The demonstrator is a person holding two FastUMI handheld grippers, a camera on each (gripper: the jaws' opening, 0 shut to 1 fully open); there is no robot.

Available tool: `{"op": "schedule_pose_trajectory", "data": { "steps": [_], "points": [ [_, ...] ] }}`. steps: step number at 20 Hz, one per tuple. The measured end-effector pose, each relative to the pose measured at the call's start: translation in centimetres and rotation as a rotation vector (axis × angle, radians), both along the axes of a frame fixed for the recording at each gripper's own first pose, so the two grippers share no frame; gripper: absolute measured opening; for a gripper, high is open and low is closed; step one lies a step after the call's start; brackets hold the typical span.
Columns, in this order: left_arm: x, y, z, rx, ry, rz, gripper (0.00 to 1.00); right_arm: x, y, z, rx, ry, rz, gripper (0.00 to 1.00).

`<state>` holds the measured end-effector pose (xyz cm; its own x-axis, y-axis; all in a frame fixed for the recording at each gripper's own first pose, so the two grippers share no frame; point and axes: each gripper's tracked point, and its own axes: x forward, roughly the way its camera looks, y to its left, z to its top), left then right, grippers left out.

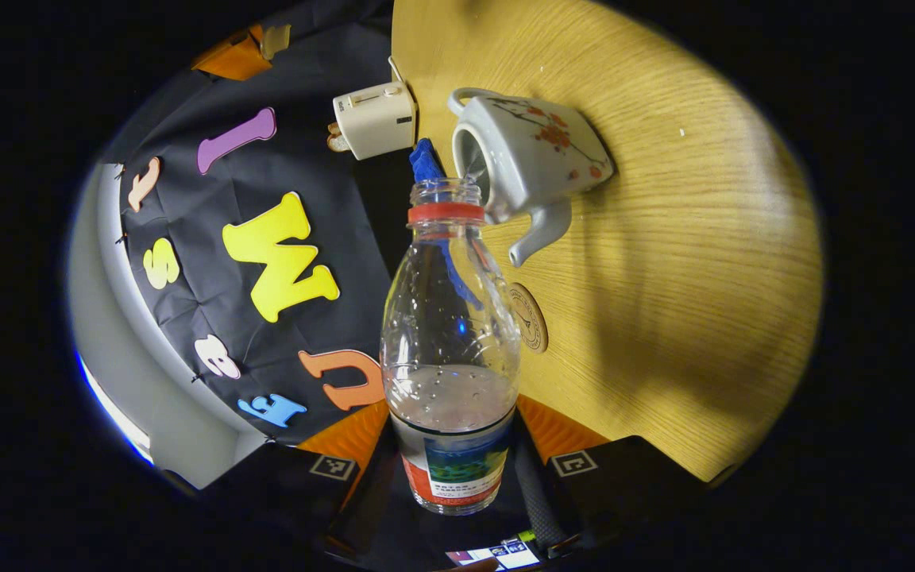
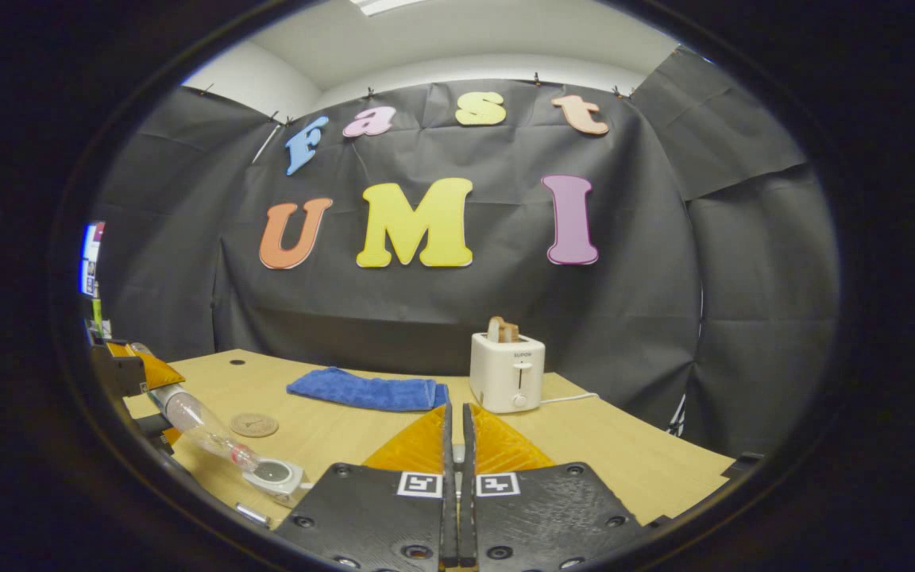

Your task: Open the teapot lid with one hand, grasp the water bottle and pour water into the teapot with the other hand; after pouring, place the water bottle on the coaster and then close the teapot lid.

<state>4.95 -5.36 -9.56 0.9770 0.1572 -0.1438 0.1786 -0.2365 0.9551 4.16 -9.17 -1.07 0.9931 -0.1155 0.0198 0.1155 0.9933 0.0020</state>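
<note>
While the left gripper (image 1: 455,469) has its jaws pinching the bottle (image 1: 449,349) low on its label, the very base is cut off from sight. Bottle's uncapped and tipped toward the teapot (image 1: 529,159), mouth right at the open top, water sitting low inside. Can't see any stream, so hard to say if it's flowing. Coaster (image 1: 529,318) is half hidden behind the bottle, just beside the spout, on the surface (image 1: 688,262).

Right gripper (image 2: 455,445) has its jaws pressed nearly together; whether a lid's between them, can't tell. From there the teapot is only a rim at the frame edge. Farther back: blue towel (image 2: 366,391), toaster (image 2: 507,372).
</note>
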Motion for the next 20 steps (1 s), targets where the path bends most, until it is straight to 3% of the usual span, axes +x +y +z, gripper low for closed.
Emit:
{"op": "schedule_pose_trajectory", "data": {
  "steps": [20],
  "points": [
    [0.0,-0.9,1.8,0.170,-0.022,-0.008,0.74,-0.2,-0.7,0.3,0.010,0.000,-0.002,0.01]
  ]
}}
